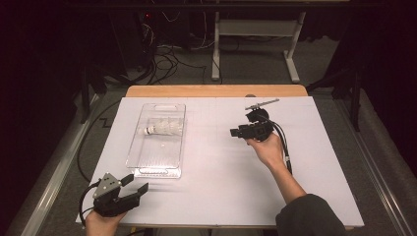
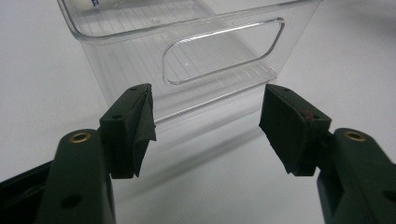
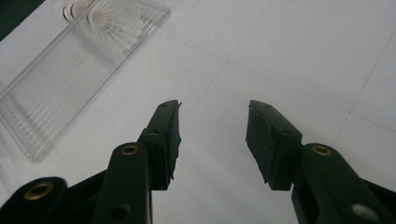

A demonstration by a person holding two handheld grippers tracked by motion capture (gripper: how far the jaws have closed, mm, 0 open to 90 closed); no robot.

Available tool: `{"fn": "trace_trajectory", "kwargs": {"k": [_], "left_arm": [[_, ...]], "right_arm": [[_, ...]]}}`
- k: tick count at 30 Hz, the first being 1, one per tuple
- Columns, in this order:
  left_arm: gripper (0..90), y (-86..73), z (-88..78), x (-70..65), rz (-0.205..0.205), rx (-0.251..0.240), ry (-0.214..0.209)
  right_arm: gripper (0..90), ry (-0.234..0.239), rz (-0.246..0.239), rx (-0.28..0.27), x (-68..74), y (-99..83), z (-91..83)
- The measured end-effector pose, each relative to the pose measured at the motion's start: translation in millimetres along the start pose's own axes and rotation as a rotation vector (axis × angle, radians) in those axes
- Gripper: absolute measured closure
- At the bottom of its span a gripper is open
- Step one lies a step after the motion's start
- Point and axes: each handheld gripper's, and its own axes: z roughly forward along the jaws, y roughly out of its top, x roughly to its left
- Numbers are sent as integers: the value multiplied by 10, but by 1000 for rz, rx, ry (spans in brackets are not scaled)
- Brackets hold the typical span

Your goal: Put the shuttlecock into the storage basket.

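Note:
A clear plastic bin [image 1: 158, 162] lies on the white table sheet at the left, with a white shuttlecock [image 1: 162, 128] lying in its far half. My left gripper [image 1: 135, 184] rests near the table's front left corner, open and empty, its jaws facing the bin's near end wall [image 2: 140, 65] with the handle cut-out [image 2: 224, 51]. My right gripper [image 1: 235, 132] hovers right of the bin, pointing left, open with nothing between its jaws. In the right gripper view the bin [image 3: 42, 98] and shuttlecock [image 3: 114, 23] sit at the upper left, beyond the gripper [image 3: 212, 135].
The white sheet [image 1: 216, 167] covers a wooden table whose far edge [image 1: 216, 91] shows behind it. A thin metal rod [image 1: 263, 103] sticks up behind the right hand. Cables and table legs stand on the floor beyond.

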Motion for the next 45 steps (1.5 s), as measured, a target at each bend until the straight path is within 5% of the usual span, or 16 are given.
{"fn": "trace_trajectory", "kwargs": {"k": [45], "left_arm": [[361, -3, 3, 14, -13, -3, 3]], "right_arm": [[526, -15, 28, -33, -183, -350, -268]]}}
